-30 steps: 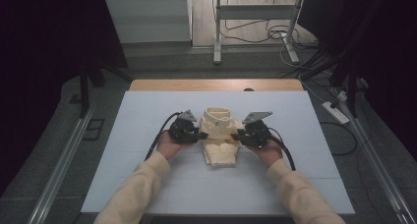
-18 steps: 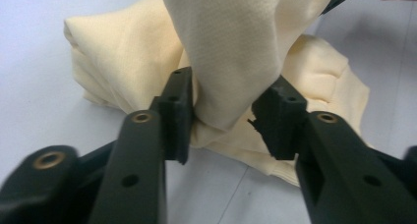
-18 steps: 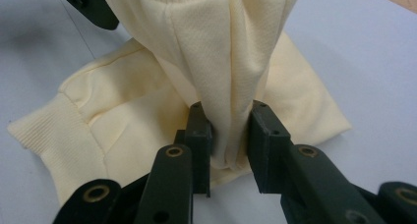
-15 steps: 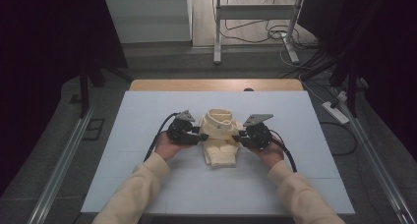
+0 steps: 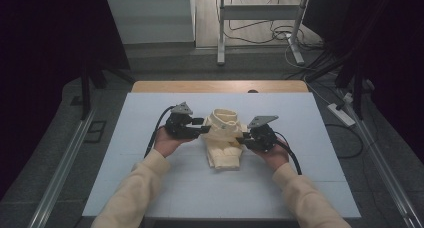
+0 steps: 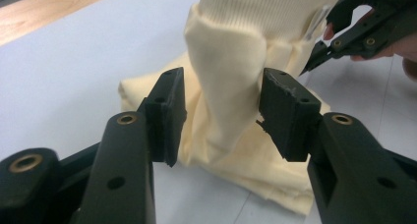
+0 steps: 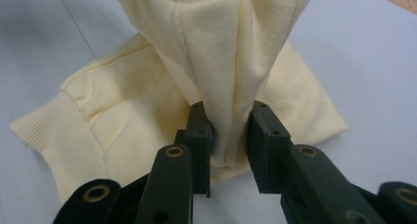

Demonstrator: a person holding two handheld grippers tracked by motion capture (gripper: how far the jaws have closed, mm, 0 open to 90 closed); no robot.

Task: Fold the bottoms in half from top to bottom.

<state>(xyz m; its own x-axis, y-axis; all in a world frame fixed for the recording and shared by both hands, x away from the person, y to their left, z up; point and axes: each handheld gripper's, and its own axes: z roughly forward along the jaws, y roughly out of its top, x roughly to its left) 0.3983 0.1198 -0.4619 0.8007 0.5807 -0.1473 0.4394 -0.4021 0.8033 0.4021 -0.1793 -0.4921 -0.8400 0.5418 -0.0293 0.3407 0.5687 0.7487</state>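
Fingers [image 7: 199, 135] of the right gripper [image 7: 228, 140] pinch a raised fold of the cream sweater [image 7: 216, 62], the cloth pressed between both pads. The left gripper [image 6: 221, 113] has its fingers [image 6: 169, 111] spread apart on either side of another upright fold, the left pad clear of the knit. The high view shows the left gripper [image 5: 186, 127] and right gripper [image 5: 257, 135] flanking the sweater [image 5: 223, 143], which lies folded at the middle of the white tabletop [image 5: 150, 188], its far part lifted. 2 sleeved forearms [image 5: 135, 188] reach in from the near edge.
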